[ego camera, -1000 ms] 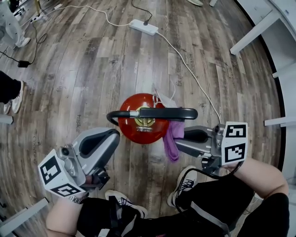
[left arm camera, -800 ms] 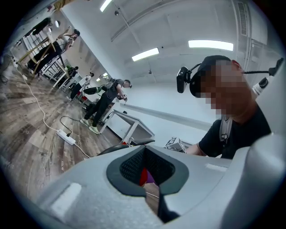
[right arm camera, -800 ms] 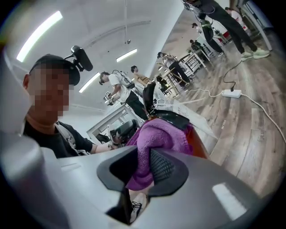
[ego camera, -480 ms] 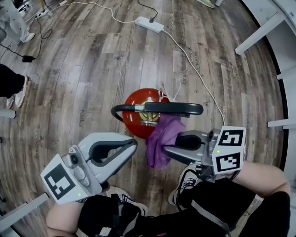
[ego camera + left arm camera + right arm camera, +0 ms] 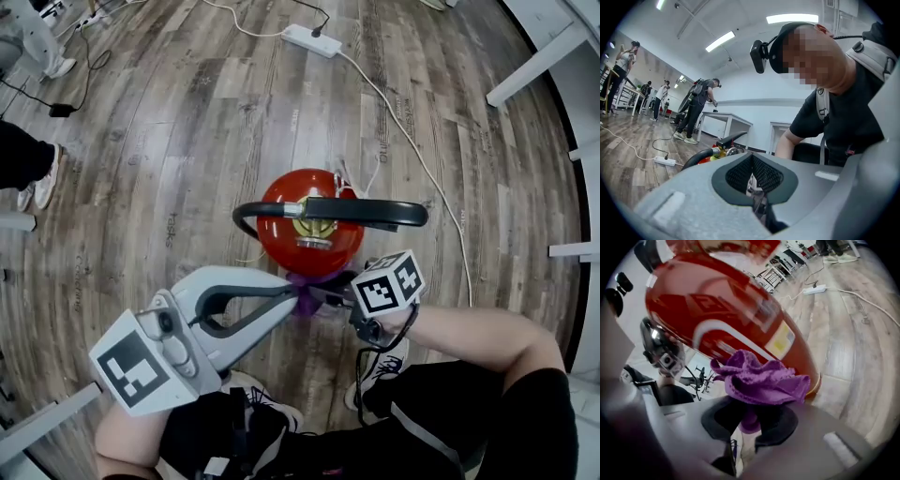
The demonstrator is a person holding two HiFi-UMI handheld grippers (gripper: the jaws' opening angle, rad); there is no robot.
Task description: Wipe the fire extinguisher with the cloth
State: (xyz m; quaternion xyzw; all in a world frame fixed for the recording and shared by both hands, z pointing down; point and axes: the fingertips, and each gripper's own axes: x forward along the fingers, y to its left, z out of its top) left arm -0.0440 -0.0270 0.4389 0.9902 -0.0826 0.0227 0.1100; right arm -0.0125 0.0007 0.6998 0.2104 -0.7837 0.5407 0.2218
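Now the right hand-held gripper [image 5: 750, 420] is clenched on the bunched purple cloth [image 5: 759, 378]. It has dropped from beside the valve head to low on the near flank of the fire extinguisher [image 5: 309, 234], which stands upright on the wood floor [image 5: 187, 141]. The cloth appears to lie against the red wall, near the base. Judged: a downward wipe stroke, far side still to do. The left hand-held gripper [image 5: 286, 295], jaws together and empty, has closed in just beside the cloth and may crowd it. The black lever [image 5: 361, 211] overhangs the top. A white cable [image 5: 412, 159] and power strip [image 5: 307, 37] lie behind, and the wearer's shoe [image 5: 380, 370] is near the base.
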